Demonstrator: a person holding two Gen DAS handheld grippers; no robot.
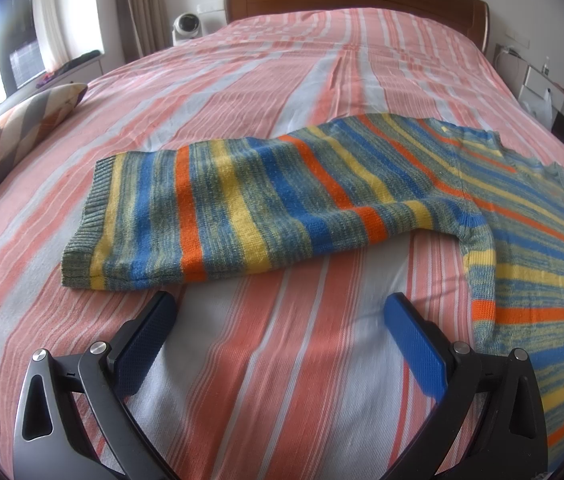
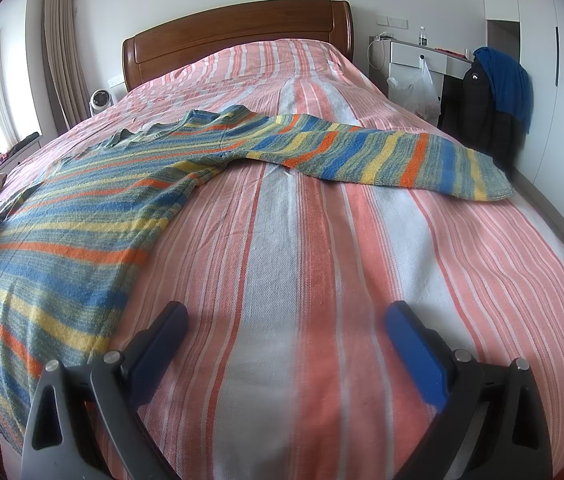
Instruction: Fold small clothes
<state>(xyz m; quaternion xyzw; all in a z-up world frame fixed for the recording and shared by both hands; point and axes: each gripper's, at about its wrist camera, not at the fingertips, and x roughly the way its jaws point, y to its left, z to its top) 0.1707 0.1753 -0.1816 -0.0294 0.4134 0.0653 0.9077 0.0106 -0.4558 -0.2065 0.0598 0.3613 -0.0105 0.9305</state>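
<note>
A striped knit sweater (image 1: pixel 541 248) in blue, yellow, orange and green lies spread flat on the bed. In the left wrist view its left sleeve (image 1: pixel 210 216) stretches out to the left, just beyond my left gripper (image 1: pixel 282 304), which is open and empty above the bedspread. In the right wrist view the sweater body (image 2: pixel 66 232) lies at the left and the other sleeve (image 2: pixel 401 156) reaches right toward the bed's edge. My right gripper (image 2: pixel 287 312) is open and empty, beside the body's right edge and well short of that sleeve.
The bed (image 2: pixel 321 240) has a pink and white striped cover and a wooden headboard (image 2: pixel 238 36). A patterned cushion (image 1: pixel 30 120) lies at the bed's left edge. A nightstand (image 2: pixel 421 56) with a plastic bag and a chair with dark clothes (image 2: pixel 493 92) stand to the right.
</note>
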